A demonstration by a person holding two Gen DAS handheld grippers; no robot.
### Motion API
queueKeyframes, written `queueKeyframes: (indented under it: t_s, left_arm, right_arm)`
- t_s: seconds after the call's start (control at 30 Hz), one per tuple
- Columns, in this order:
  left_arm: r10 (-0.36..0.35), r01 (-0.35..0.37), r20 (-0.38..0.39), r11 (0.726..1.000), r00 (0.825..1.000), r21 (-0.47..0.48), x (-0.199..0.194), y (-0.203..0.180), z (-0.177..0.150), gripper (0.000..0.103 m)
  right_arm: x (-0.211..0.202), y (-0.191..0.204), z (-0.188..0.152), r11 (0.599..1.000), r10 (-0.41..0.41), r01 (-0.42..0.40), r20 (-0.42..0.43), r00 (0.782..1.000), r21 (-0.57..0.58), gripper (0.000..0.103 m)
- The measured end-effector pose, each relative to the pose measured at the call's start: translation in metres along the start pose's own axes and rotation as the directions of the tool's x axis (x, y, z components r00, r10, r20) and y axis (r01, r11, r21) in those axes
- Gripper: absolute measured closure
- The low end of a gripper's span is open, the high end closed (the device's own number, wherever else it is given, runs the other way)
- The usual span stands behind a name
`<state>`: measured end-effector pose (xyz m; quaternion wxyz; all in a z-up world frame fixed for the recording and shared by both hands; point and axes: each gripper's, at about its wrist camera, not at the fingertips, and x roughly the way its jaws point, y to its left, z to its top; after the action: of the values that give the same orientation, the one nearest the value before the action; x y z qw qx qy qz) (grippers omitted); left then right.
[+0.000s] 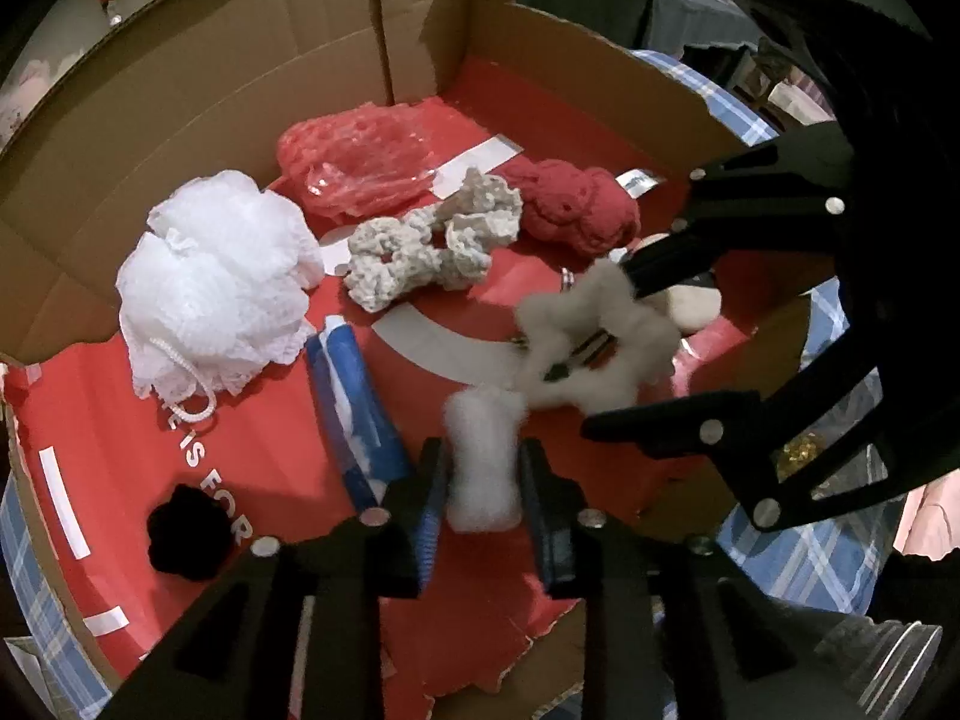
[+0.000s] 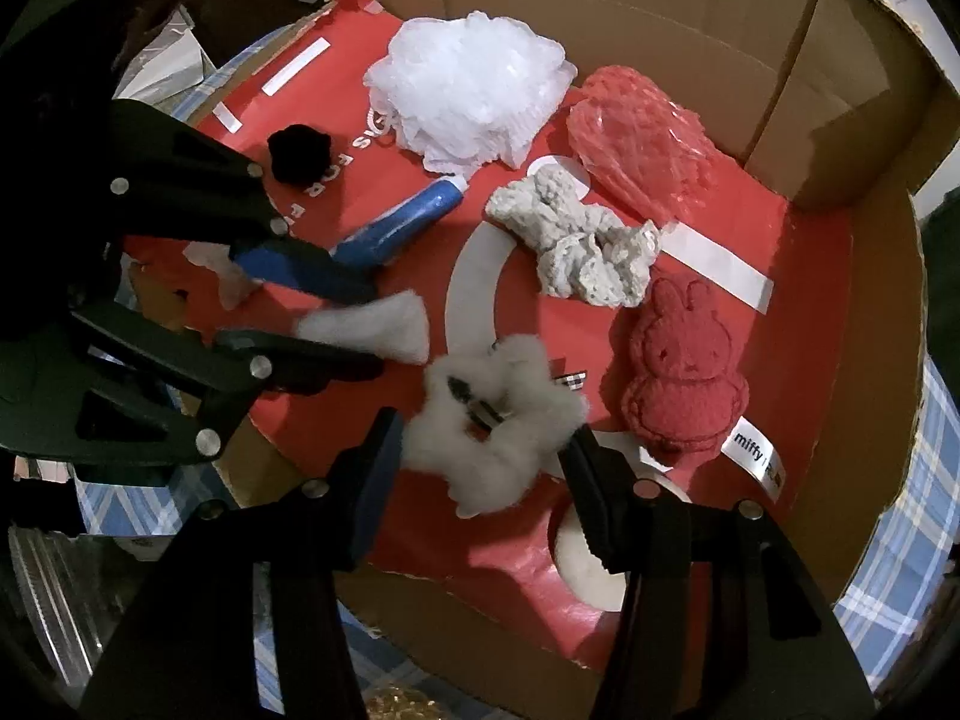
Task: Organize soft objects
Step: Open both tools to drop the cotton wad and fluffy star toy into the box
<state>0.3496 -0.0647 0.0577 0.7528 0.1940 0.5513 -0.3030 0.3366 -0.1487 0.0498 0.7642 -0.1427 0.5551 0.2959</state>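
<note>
Closest, the left gripper (image 1: 485, 480) stands with its jaws slightly apart around a white fluffy bone-shaped plush (image 1: 483, 462), its long axis running along the fingers, away from the camera; the pads seem to have let go, though blur hides the contact. Beside it the right gripper (image 2: 480, 456) clamps a woolly white star-shaped clip (image 2: 495, 429) with a dark metal clasp. Both are low over the red-lined cardboard box (image 2: 852, 312). Only the right view shows the red knitted rabbit's (image 2: 684, 375) face and label. Farther off lie a nubbly grey scrunchie (image 1: 432, 240), a white mesh pouf (image 1: 216, 282) and crinkled red plastic (image 1: 360, 162).
</note>
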Motion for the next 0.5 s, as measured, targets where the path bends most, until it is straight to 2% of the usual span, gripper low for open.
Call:
queueKeyframes:
  t_s: [0.07,0.17,0.37,0.5]
  left_arm:
    - [0.006,-0.006,0.005,1.000,1.000,-0.003,0.001,0.000,0.001,0.061]
    - [0.003,-0.003,0.012,1.000,1.000,-0.012,0.002,0.002,0.001,0.058]
    - [-0.008,0.008,0.033,1.000,0.999,-0.015,-0.004,0.008,-0.002,0.045]
    - [-0.006,0.007,0.040,1.000,0.999,-0.019,-0.009,0.008,-0.005,0.044]
  right_arm:
    - [0.001,-0.001,0.001,1.000,0.001,-0.001,-0.001,1.000,0.006,0.051]
    - [0.002,-0.002,0.002,1.000,-0.005,0.005,0.003,1.000,0.008,0.051]
    - [-0.001,-0.001,0.001,1.000,-0.017,0.017,0.006,1.000,-0.010,0.043]
    - [-0.004,0.000,0.000,0.999,-0.030,0.030,0.012,0.999,-0.012,0.043]
